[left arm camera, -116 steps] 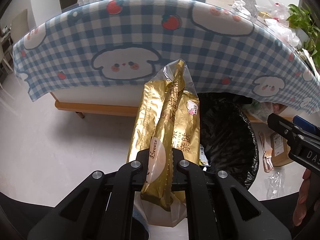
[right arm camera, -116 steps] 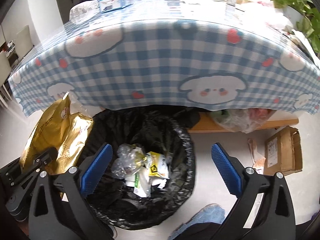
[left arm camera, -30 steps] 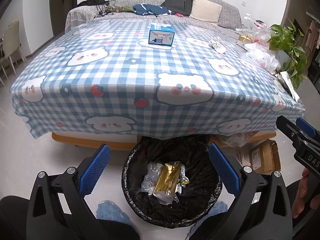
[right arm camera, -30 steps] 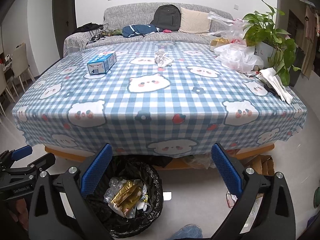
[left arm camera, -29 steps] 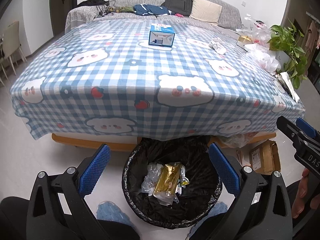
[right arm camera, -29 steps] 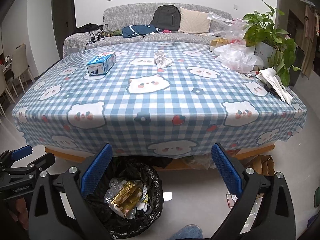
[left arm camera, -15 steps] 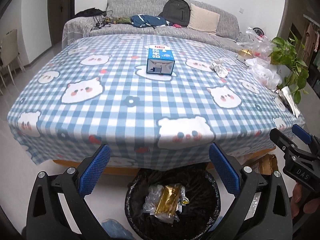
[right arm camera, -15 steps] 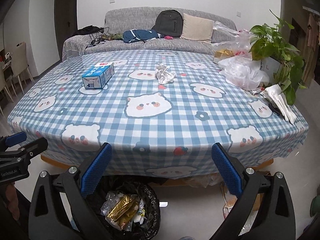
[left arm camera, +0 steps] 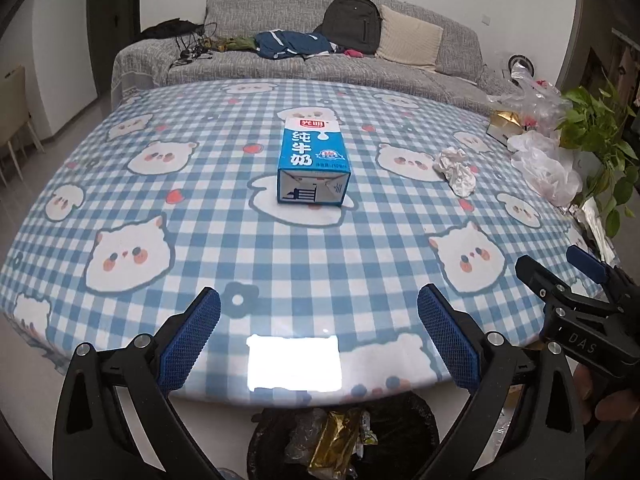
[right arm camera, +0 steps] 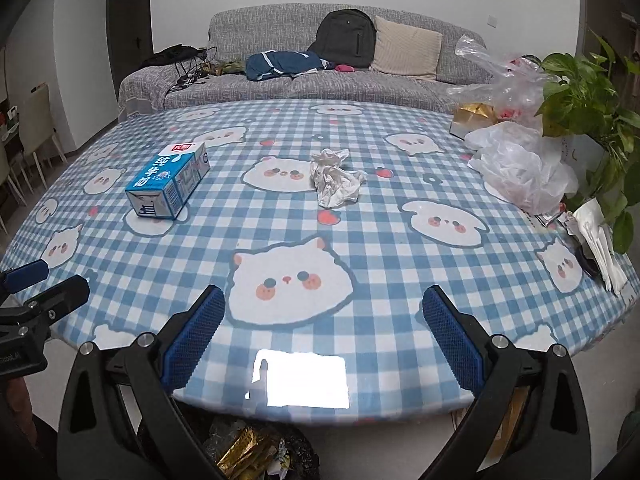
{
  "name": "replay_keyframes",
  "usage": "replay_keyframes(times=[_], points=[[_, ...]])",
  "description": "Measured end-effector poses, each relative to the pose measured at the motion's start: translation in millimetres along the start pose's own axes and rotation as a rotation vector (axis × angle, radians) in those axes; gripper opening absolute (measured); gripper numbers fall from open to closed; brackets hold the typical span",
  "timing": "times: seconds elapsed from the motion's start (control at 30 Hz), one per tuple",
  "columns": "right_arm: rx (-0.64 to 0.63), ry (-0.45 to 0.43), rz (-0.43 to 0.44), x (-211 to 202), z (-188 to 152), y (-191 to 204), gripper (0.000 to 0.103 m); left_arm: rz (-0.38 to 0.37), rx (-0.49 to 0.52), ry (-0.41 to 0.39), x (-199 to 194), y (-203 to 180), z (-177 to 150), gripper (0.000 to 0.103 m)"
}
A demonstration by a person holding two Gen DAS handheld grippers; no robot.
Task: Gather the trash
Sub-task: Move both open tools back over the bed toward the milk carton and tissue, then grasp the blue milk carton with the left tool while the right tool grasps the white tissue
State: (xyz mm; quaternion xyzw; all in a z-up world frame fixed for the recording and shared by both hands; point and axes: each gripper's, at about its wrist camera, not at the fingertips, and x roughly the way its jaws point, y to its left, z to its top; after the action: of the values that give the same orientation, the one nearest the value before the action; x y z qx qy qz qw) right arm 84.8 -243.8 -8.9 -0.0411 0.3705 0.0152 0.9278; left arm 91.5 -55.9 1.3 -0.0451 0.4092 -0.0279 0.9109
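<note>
Your left gripper (left arm camera: 318, 334) has its jaws spread wide and empty, milk carton (left arm camera: 313, 163) lying on the table (left arm camera: 360, 256) straight ahead between them. Your right gripper (right arm camera: 324, 330), jaws equally wide and empty, has the crumpled tissue (right arm camera: 335, 178) ahead between them; bin (left arm camera: 408, 420) with gold wrapper (left arm camera: 334, 444) sits below both jaws.

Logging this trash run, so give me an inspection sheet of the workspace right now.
Surface: checked tablecloth covers table.
Job's things: milk carton lying flat; crumpled paper beside it, apart; bin below near edge holds gold wrapper.
Clutter: plastic bags, plant, papers at table's right.
Grippers: left gripper open, empty; right gripper open, empty.
Cables: tangle on sofa.
Surroundings: sofa, backpack, pillow.
</note>
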Motion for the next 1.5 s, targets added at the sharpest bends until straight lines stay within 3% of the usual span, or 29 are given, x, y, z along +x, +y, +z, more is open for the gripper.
replay_keyframes(times=[0.37,0.57,1.03,1.1,1.33,1.4,1.5], points=[[-0.025,0.029,0.010,63,39,-3,0.095,0.026,-0.001,0.015,56,7,52,0.097],[0.038,0.046,0.016,94,61,-12,0.093,0.033,0.024,0.023,85,-1,76,0.097],[0.106,0.073,0.054,143,88,-26,0.064,0.056,0.031,0.074,142,-3,105,0.095],[0.106,0.098,0.067,151,88,-26,0.052,0.059,0.026,0.078,147,-2,105,0.092],[0.125,0.113,0.101,155,88,-29,0.028,0.085,0.044,0.082,156,-7,104,0.074],[0.112,0.114,0.103,154,88,-27,0.020,0.092,0.049,0.078,155,-8,105,0.063],[0.107,0.117,0.104,154,87,-27,0.013,0.096,0.055,0.071,155,-9,105,0.063]])
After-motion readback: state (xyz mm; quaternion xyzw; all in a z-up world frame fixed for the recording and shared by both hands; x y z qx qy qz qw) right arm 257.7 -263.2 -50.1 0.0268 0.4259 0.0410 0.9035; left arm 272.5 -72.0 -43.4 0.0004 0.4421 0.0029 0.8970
